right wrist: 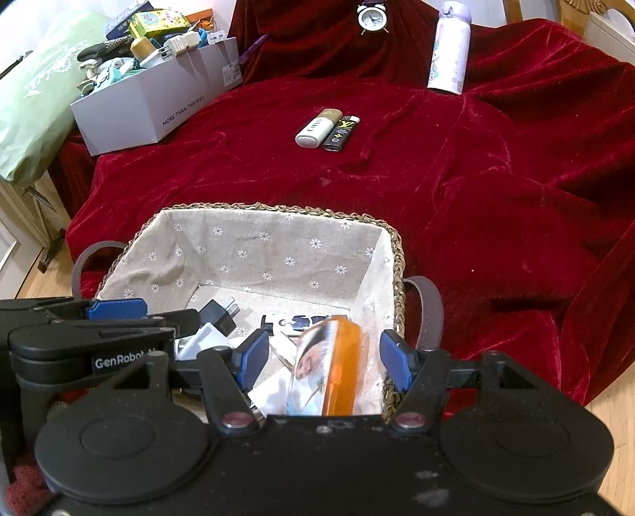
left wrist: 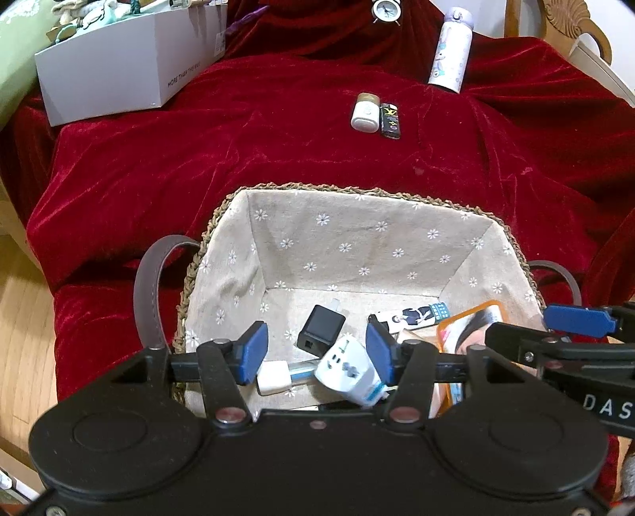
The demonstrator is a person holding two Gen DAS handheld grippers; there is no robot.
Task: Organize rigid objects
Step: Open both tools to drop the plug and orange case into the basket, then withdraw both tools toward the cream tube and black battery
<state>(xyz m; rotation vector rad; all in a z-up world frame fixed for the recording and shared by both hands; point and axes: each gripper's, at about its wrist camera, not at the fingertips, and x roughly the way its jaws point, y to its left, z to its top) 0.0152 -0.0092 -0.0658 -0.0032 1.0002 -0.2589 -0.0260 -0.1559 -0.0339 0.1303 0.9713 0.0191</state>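
A woven basket [left wrist: 357, 194] [right wrist: 278, 208] with a daisy-print lining sits on the red cloth. Inside lie a white travel adapter [left wrist: 349, 371], a black charger cube [left wrist: 321, 331], a white plug [left wrist: 274, 377], a printed lighter [left wrist: 412, 315] and an orange-edged round object [right wrist: 337, 365]. My left gripper [left wrist: 315, 353] is open above the adapter, touching nothing. My right gripper [right wrist: 323, 357] is open over the orange object, which looks blurred. A white-and-gold case [left wrist: 365, 113] [right wrist: 317, 127] and a black lighter [left wrist: 389, 121] [right wrist: 341, 133] lie side by side beyond the basket.
A grey box [left wrist: 119, 75] [right wrist: 158, 103] full of odds and ends stands at the back left. A white patterned bottle [left wrist: 450, 49] [right wrist: 448, 51] and a small alarm clock [left wrist: 385, 10] [right wrist: 372, 18] stand at the back. Wooden floor shows at both sides.
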